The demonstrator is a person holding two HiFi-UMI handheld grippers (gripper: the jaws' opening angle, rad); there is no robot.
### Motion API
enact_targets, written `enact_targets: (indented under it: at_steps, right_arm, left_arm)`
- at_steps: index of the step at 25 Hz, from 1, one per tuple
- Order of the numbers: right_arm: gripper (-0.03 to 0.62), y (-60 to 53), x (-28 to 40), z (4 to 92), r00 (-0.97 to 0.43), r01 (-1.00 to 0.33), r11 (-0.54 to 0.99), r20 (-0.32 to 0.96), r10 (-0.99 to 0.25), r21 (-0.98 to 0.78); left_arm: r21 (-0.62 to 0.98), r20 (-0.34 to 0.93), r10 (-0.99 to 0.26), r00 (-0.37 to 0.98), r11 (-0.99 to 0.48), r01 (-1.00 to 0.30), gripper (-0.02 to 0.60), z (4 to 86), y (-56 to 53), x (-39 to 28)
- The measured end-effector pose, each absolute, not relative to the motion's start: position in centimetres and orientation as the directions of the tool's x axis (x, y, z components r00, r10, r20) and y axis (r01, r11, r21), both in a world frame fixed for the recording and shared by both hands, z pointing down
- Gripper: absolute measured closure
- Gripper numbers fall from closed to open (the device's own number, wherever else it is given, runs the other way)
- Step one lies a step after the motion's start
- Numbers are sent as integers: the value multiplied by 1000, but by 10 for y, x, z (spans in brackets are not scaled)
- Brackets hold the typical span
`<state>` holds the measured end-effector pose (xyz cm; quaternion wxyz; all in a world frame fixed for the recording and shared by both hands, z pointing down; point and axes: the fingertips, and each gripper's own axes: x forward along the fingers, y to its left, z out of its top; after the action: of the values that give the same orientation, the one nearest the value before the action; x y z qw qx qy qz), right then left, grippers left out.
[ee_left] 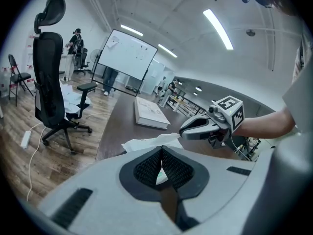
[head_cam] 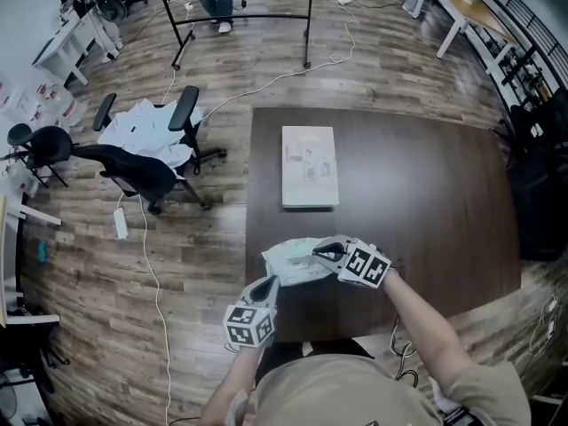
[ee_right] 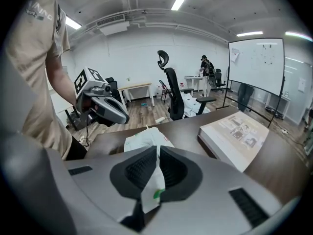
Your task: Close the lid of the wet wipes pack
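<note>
The white wet wipes pack lies on the dark table by its near left corner. My left gripper comes at it from the near side, and in the left gripper view its jaws are shut on a white and green sliver of the pack's edge. My right gripper reaches over the pack's right end. In the right gripper view it is shut on a white flap with a green mark, with the pack's body lying beyond.
A thick white book lies flat farther back on the table. A black office chair draped with white cloth stands left of the table. Cables run across the wooden floor, and a whiteboard stand is at the far end.
</note>
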<state>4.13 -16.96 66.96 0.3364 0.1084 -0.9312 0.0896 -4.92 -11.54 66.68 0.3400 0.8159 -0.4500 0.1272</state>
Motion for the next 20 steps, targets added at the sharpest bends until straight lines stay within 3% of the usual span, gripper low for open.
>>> enact_targets:
  at_steps: [20]
  right_arm:
    - [571, -133, 49, 694, -698, -204, 976, 710, -95, -71]
  left_arm:
    - [445, 516, -650, 558, -353, -823, 572, 664, -102, -44]
